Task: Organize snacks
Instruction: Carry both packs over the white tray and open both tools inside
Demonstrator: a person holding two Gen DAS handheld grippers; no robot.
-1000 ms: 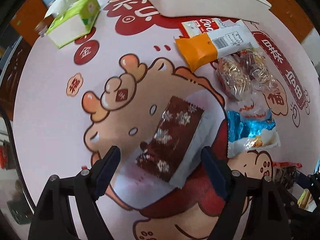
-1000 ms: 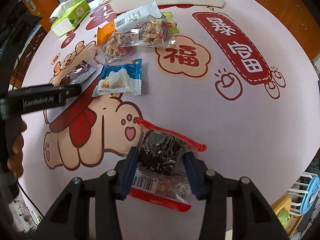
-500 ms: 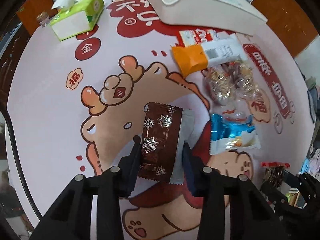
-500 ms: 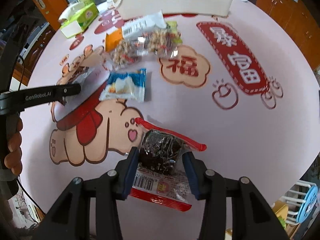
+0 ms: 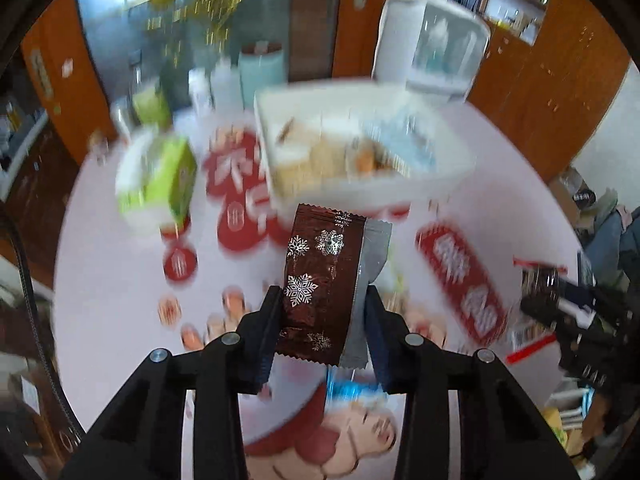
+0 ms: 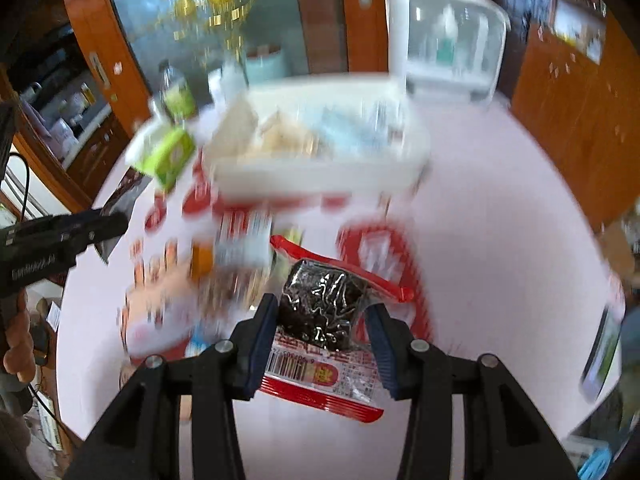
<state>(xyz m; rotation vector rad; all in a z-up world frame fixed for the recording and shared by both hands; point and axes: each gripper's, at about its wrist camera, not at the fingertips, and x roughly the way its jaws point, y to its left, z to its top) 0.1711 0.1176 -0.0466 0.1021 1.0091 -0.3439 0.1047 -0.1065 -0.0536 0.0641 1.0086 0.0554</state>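
My left gripper (image 5: 322,312) is shut on a brown snack packet with silver snowflakes (image 5: 320,280), held up in the air above the round table. My right gripper (image 6: 322,316) is shut on a red-edged clear packet of dark snacks (image 6: 320,312), also lifted off the table. A white storage bin (image 5: 440,178) with several snacks inside stands at the far side of the table, also seen as the bin (image 6: 320,180) in the right wrist view. The left gripper and its packet (image 6: 120,196) show at the left edge of the right wrist view.
A green tissue box (image 5: 160,180) sits left of the bin. An orange-and-white packet (image 6: 240,244) and other loose snacks lie blurred on the pink printed tablecloth (image 5: 112,280). Bottles and a white appliance (image 5: 432,48) stand behind the bin. Wooden cabinets ring the room.
The left gripper closed on the brown packet and lifted it. The right gripper also rose with its red packet. Both views now tilt up toward the bin and are motion blurred.
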